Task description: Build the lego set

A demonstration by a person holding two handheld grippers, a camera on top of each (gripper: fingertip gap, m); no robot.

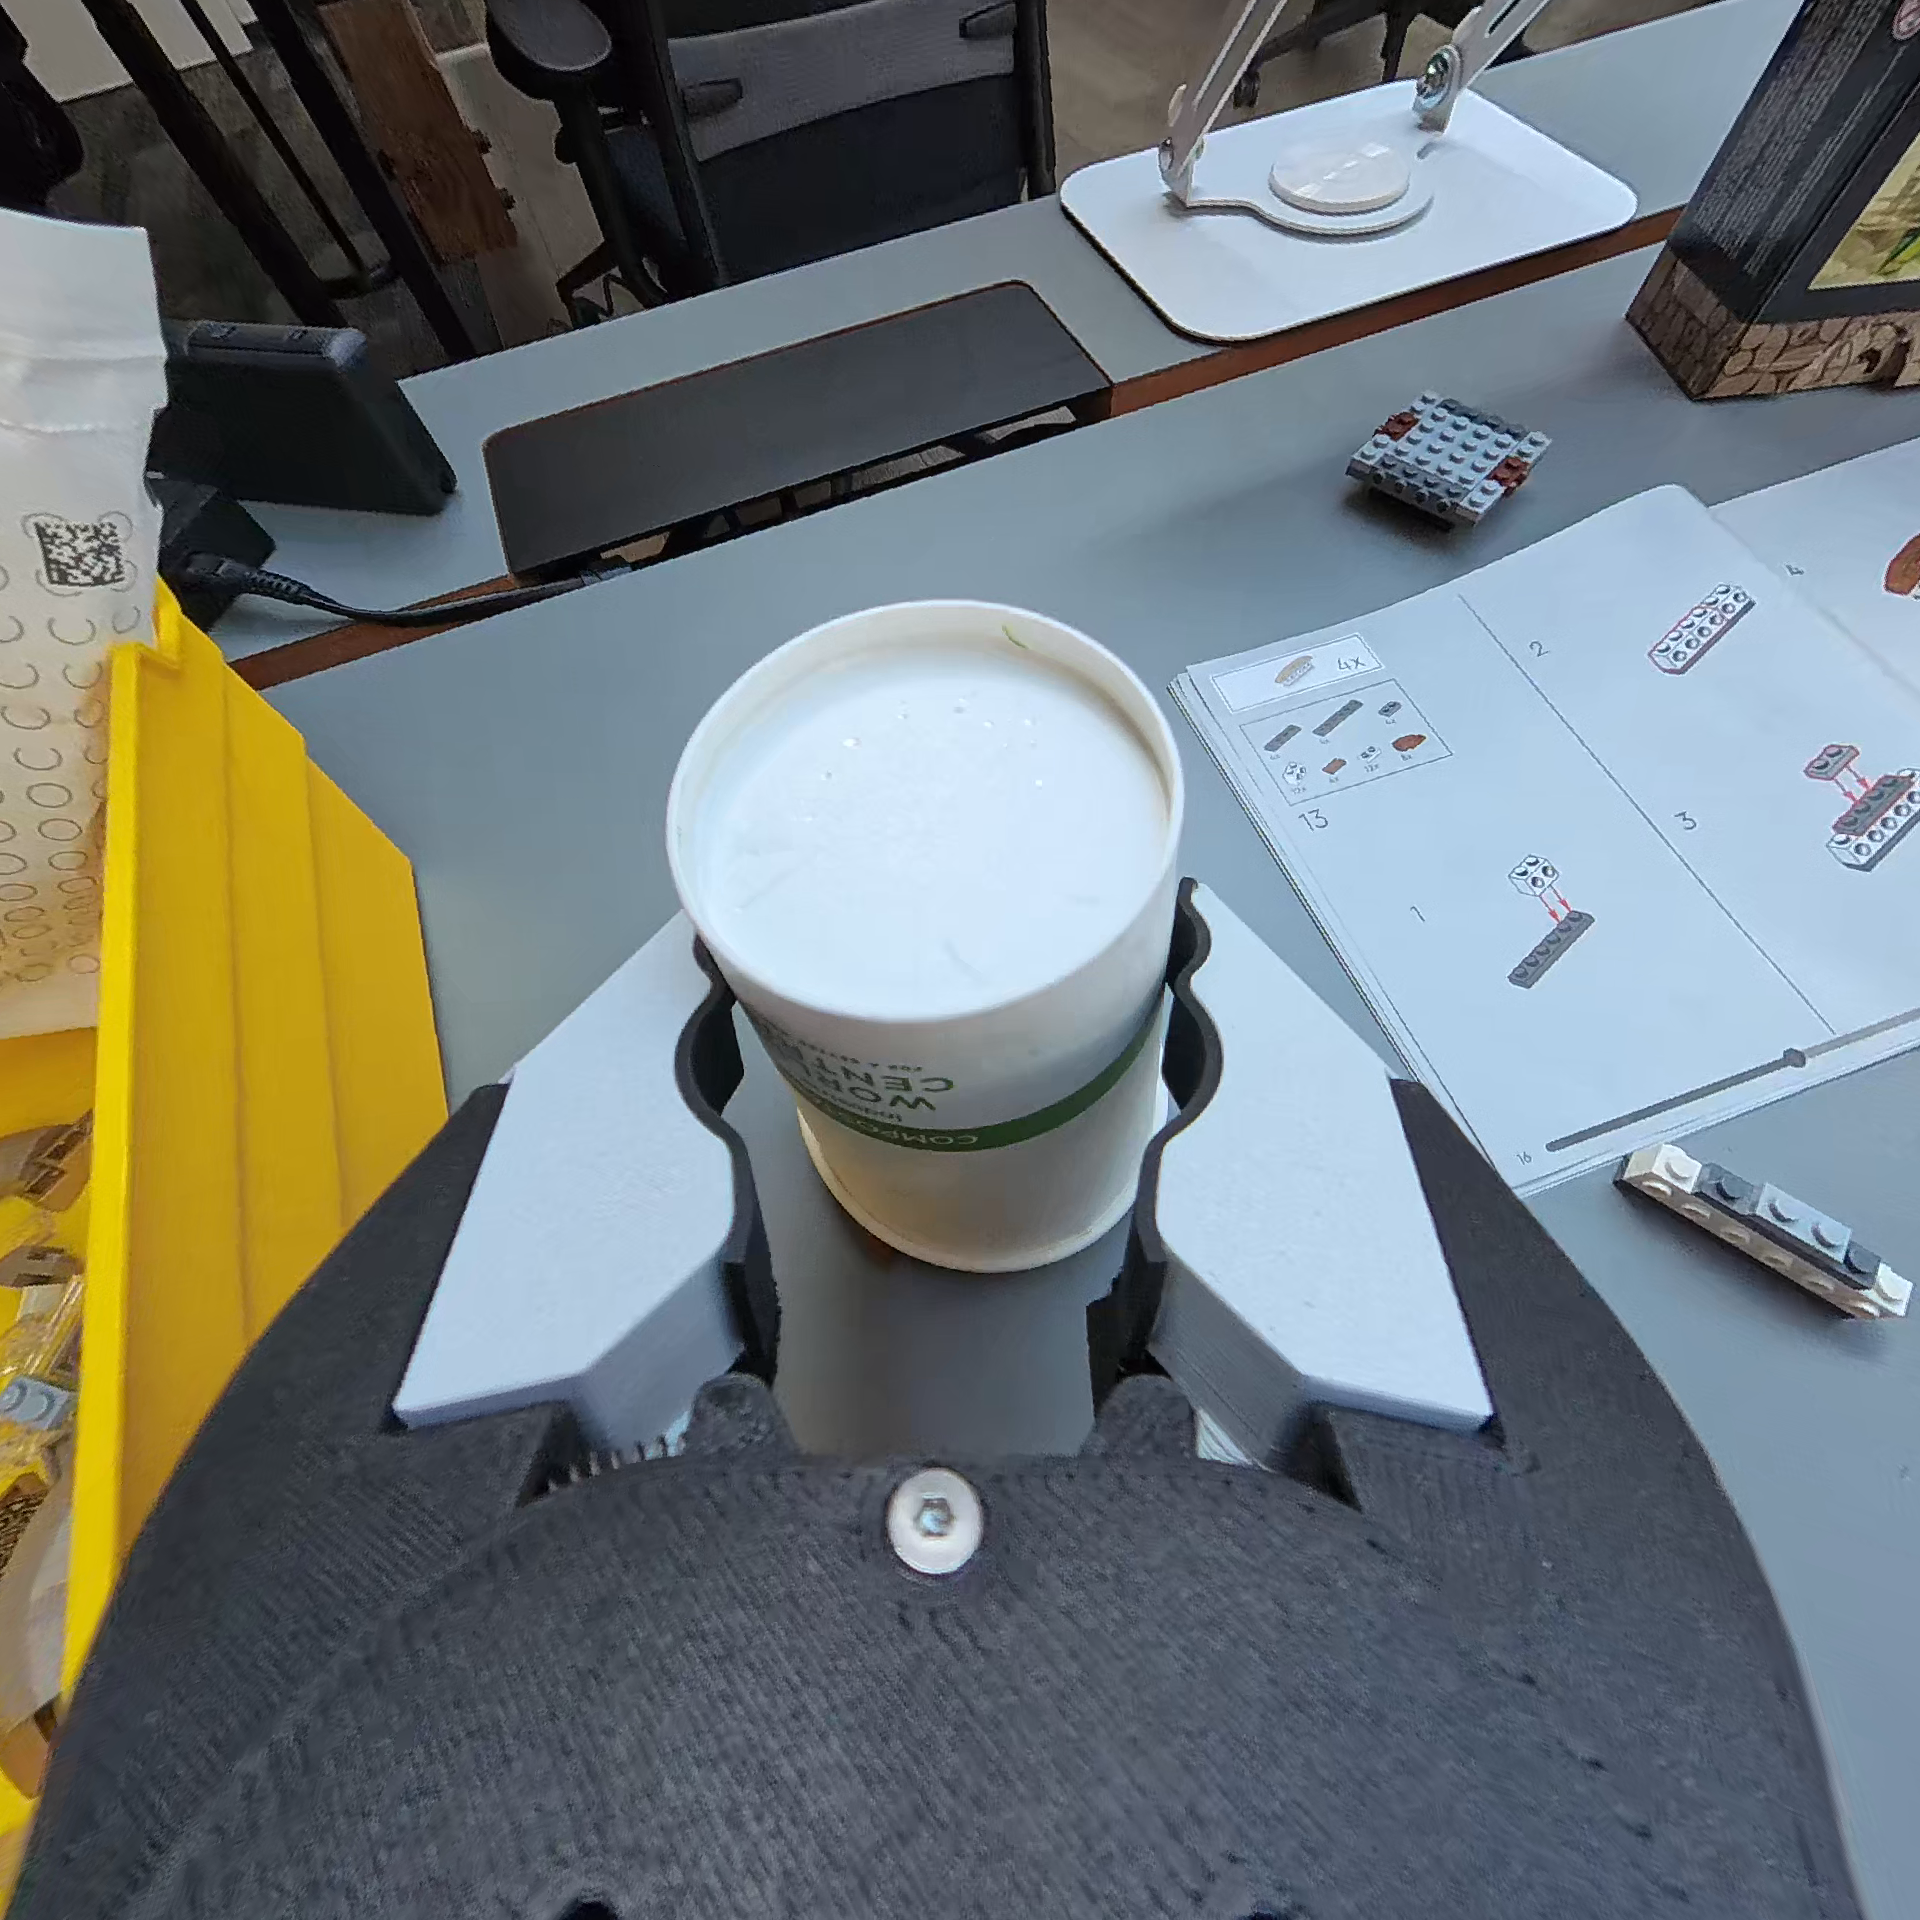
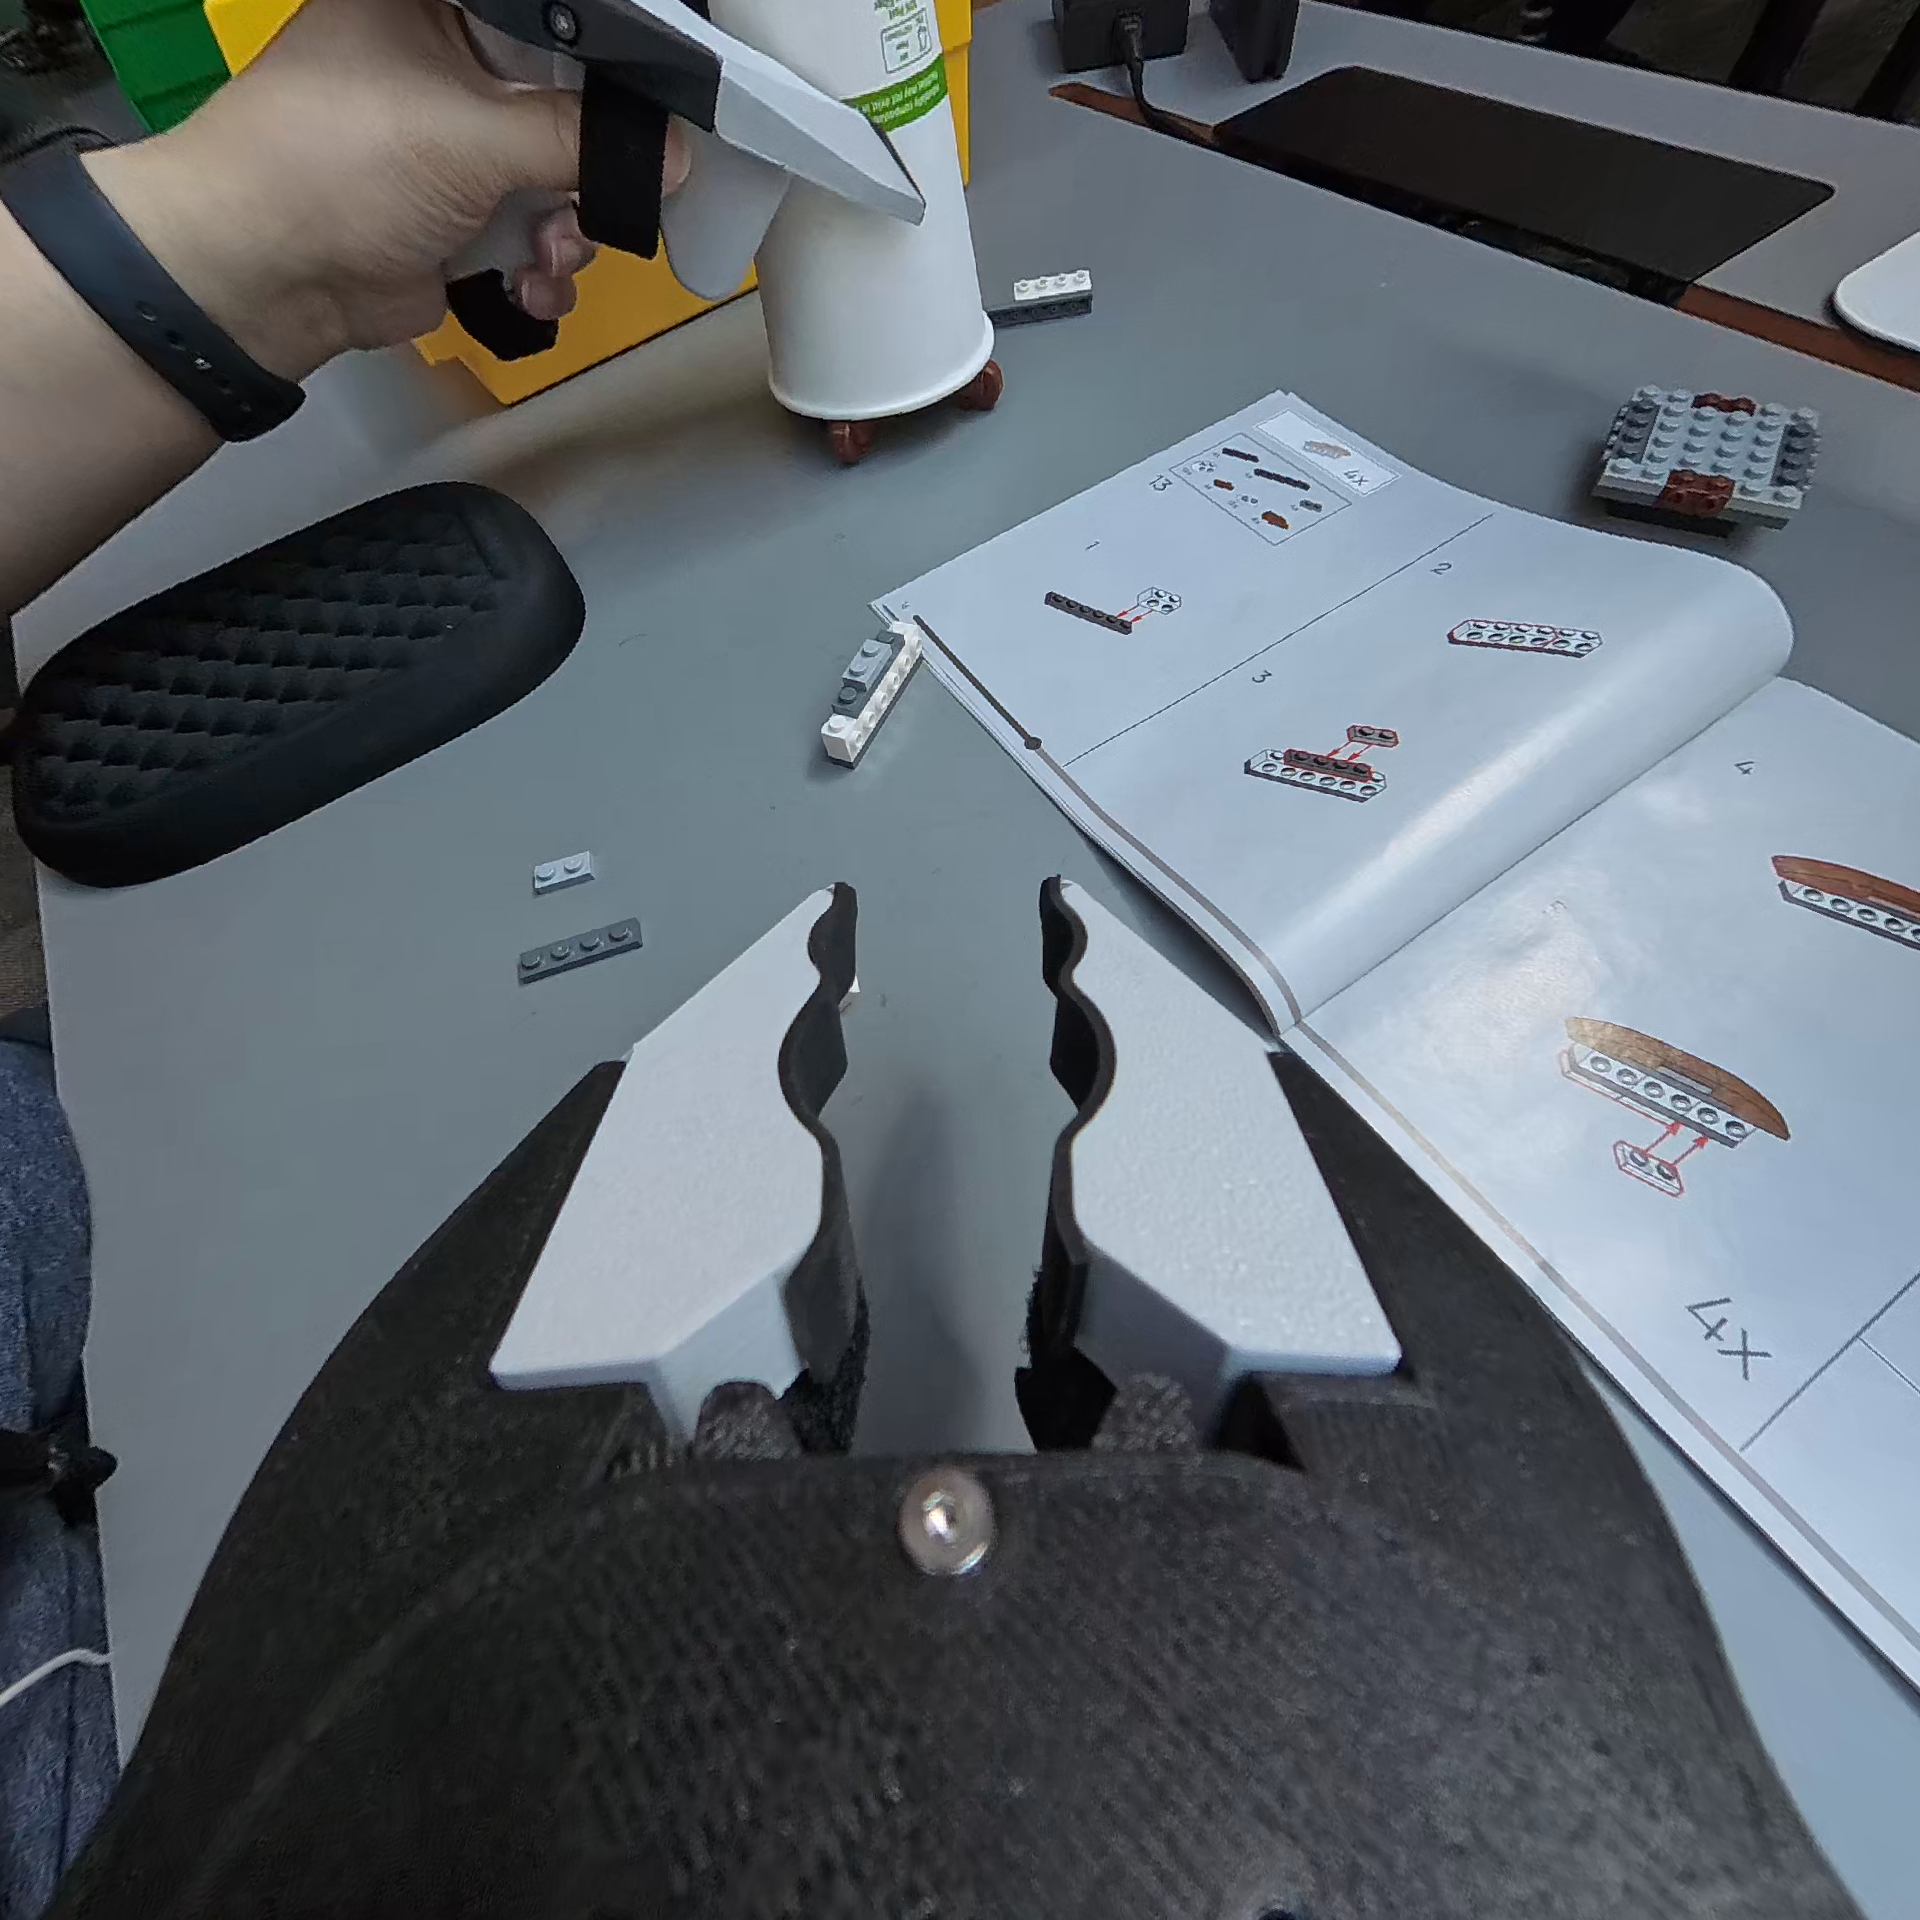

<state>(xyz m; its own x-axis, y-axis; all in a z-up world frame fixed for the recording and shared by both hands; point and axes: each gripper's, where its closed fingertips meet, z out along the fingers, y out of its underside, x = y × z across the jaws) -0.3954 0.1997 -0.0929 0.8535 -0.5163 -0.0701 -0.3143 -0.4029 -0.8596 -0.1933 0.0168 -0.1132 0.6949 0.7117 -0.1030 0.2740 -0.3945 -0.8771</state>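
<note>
1. Nearest in the right wrist view, the right gripper (image 2: 948, 914) hovers low over the grey table (image 2: 312, 1143) with its fingers spread and nothing between them. It points toward the loose parts rather than at any one of them.
2. Just beyond its left finger lie two unused pieces: a small light grey plate (image 2: 563, 871) and a longer dark grey plate (image 2: 580, 950), side by side but apart.
3. Farther on, a white and grey strip (image 2: 871, 694) rests just beside the edge of the open instruction booklet (image 2: 1351, 665). It looks like one finished or part-finished copy of the sub-build the page shows, which by my reading is to be repeated several times.
4. To the left, a black padded rest (image 2: 281, 675) sits on the table.
5. Farther still, the left gripper (image 1: 940, 997) is pinching an upturned white paper cup (image 1: 925, 831) around its wall, held in the person's hand (image 2: 343, 197). The cup is tipped mouth-down, and small brown pieces (image 2: 852, 436) show under its rim, so it seems to be spilling parts onto the table.
6. Behind it lies another white and dark strip (image 2: 1044, 296), and a yellow bin (image 1: 260, 935) of bagged parts stands beside the cup.
7. Farthest, a grey studded base with brown clips (image 2: 1704, 452) stands built; most of the set looks still to come.
</note>
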